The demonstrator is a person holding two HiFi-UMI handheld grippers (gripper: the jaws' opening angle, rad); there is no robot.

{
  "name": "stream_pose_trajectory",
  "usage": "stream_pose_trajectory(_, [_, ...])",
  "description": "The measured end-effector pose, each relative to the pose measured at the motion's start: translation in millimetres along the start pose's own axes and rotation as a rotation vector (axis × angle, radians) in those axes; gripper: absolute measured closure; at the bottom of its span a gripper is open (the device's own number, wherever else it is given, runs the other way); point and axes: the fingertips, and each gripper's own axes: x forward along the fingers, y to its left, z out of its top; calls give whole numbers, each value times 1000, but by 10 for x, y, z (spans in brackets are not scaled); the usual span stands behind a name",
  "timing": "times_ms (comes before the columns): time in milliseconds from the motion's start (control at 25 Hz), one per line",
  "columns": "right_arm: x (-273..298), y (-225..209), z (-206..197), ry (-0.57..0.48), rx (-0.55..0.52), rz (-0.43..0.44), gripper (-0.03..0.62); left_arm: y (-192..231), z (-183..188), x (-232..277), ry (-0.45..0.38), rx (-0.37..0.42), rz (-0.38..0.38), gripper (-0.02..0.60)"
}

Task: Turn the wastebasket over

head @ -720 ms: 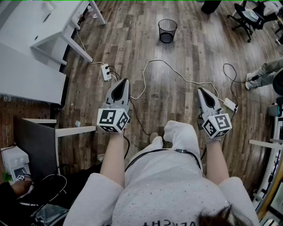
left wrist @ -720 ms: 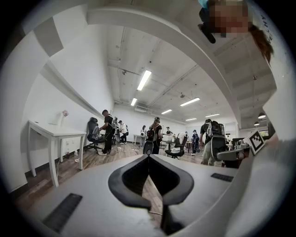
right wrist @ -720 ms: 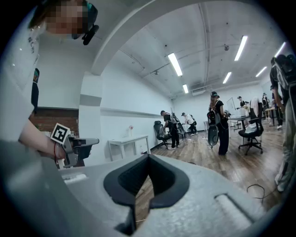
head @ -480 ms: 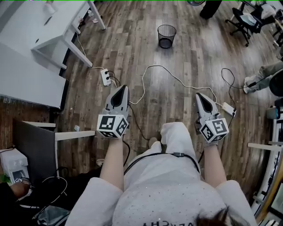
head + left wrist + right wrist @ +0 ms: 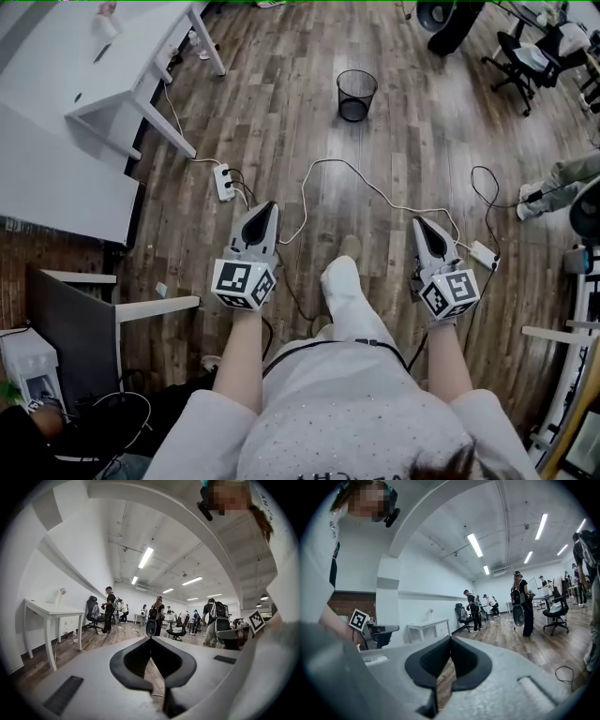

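I see an open-plan office, white desks (image 5: 47, 612) left of my fingers (image 5: 129, 663), swivel chairs (image 5: 92, 610) and people (image 5: 108, 607) ahead, strip lights (image 5: 146, 557) overhead

The wood floor (image 5: 281, 112) up to the wastebasket (image 5: 356, 94) is open. A white cable (image 5: 375, 189) and a power strip (image 5: 225, 181) lie on it. A white table (image 5: 103, 66) stands on the left.

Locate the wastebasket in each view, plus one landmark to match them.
Head view: wastebasket at top centre, upright on the wood floor.
Left gripper view: not in it.
Right gripper view: not in it.
Shared landmark: white desk, top left in the head view; at the left edge in the left gripper view; left of centre in the right gripper view.
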Motion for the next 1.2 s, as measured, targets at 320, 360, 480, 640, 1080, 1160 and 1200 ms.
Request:
stream_pose_trajectory(320, [976, -648, 65, 51, 40, -15, 543, 338, 99, 1113, 37, -34, -33, 583])
stream_pose_trajectory(360, [1080, -732, 83, 57, 45, -17, 542, 365, 107, 1257, 43, -40, -37, 583])
stream_pose_trajectory(480, [1393, -966, 155, 74, 52, -12, 521, 426, 111, 1678, 66, -51, -51, 583])
stream_pose_trajectory(640, [1753, -1291, 173, 105, 69, -10, 502, 544, 73, 2165, 103, -74, -52, 583])
stream_pose_trajectory(1080, [2676, -2025, 223, 137, 92, 11, 471, 1000, 139, 3260, 94, -99, -14, 581])
stream_pose_trajectory(1160, [2775, -2079, 243, 134, 102, 12, 471, 1051, 105, 3345, 107, -108, -10, 581])
stream_pose_trajectory(1200, [2819, -2110, 243, 135, 107, 11, 473, 1076, 92, 3385, 112, -112, -9, 581])
